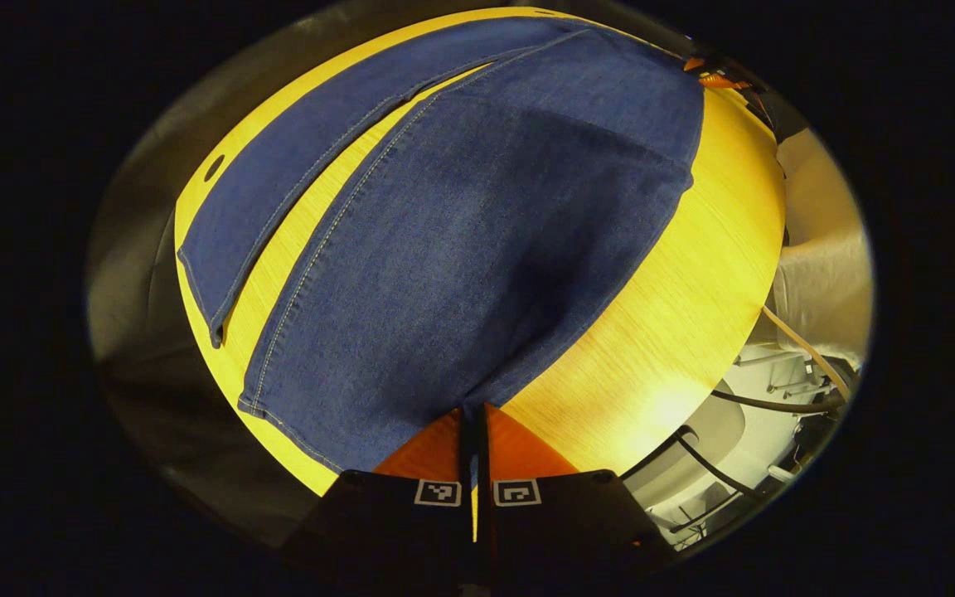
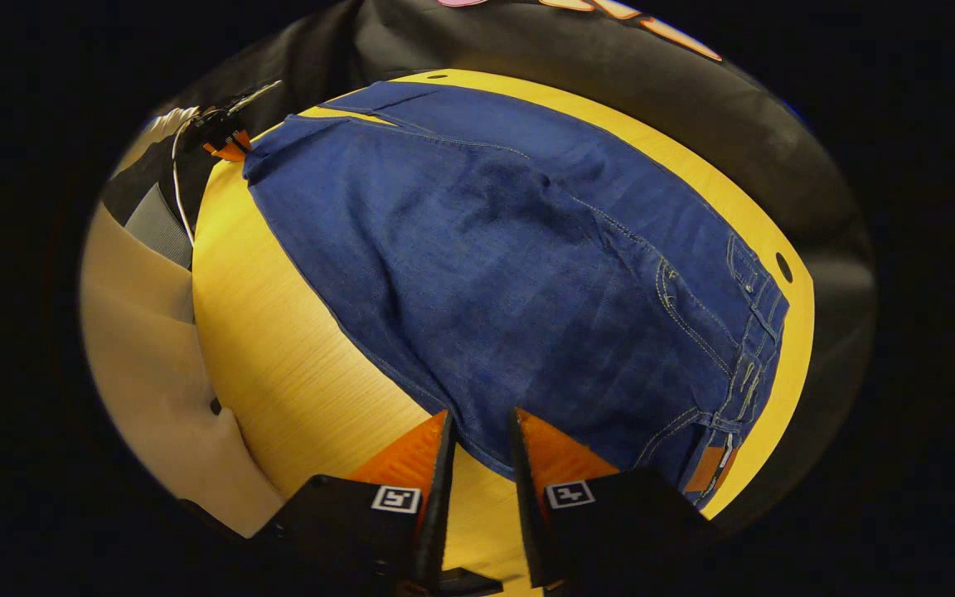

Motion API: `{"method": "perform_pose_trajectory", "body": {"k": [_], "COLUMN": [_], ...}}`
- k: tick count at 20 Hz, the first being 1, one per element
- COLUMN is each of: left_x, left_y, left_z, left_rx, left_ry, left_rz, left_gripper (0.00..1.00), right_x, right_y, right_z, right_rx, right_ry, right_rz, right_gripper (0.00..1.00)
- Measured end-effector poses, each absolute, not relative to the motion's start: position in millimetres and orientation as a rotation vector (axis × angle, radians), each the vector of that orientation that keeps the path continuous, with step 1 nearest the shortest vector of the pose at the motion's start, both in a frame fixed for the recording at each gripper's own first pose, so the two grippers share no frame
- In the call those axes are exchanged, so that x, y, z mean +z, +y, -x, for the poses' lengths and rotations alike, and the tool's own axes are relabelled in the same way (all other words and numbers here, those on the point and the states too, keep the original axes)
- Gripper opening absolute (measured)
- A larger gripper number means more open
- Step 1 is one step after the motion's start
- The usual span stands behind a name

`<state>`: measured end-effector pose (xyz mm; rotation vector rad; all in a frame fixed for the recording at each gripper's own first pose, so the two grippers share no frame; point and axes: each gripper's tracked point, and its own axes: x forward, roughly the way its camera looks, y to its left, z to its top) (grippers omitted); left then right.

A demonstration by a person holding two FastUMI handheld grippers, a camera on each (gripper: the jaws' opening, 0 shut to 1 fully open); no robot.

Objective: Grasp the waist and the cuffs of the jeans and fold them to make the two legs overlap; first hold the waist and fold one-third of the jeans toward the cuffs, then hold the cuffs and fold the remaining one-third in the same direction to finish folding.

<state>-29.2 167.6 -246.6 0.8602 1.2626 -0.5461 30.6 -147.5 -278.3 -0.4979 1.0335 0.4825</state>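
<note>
Left claw (image 1: 472, 410) pinches the jeans (image 1: 461, 249) hem; right claw (image 2: 482, 431) gapes; leather patch (image 2: 705, 469) unreadable.

The jeans (image 2: 527, 274) were seen in dark blue denim with pale stitching and a tan waist patch (image 2: 705, 469) — laid on a yellow wood-grain table (image 2: 295, 356). Orange fingers (image 2: 411, 456) and black-and-white square markers (image 2: 395, 499) were noted.

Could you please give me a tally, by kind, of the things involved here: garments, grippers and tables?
Jeans: 1
Grippers: 2, the left gripper and the right gripper
Table: 1, yellow wood
Total: 4
</note>
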Motion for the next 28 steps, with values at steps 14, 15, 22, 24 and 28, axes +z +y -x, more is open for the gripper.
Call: {"method": "perform_pose_trajectory", "body": {"k": [14, 15, 22, 24, 28], "left_x": [-247, -245, -204, -170, -100], "left_y": [171, 172, 157, 153, 139], "left_z": [21, 19, -10, -26, -78], "left_rx": [-0.419, -0.367, -0.037, 0.035, 0.121], "left_ry": [1.119, 1.083, 0.786, 0.686, 0.479], "left_rz": [-0.778, -0.747, -0.318, -0.212, -0.112], "left_gripper": [0.00, 0.00, 0.00, 0.00, 0.00], "right_x": [-268, -269, -210, -186, -124], "right_y": [-156, -157, -147, -148, -143], "right_z": [-35, -35, -50, -63, -105], "right_rx": [0.262, 0.230, 0.012, -0.033, -0.081], "right_ry": [0.981, 0.974, 0.796, 0.736, 0.586], "right_rz": [0.387, 0.374, 0.130, 0.077, 0.010], "right_gripper": [0.03, 0.03, 0.03, 0.00, 0.00]}}
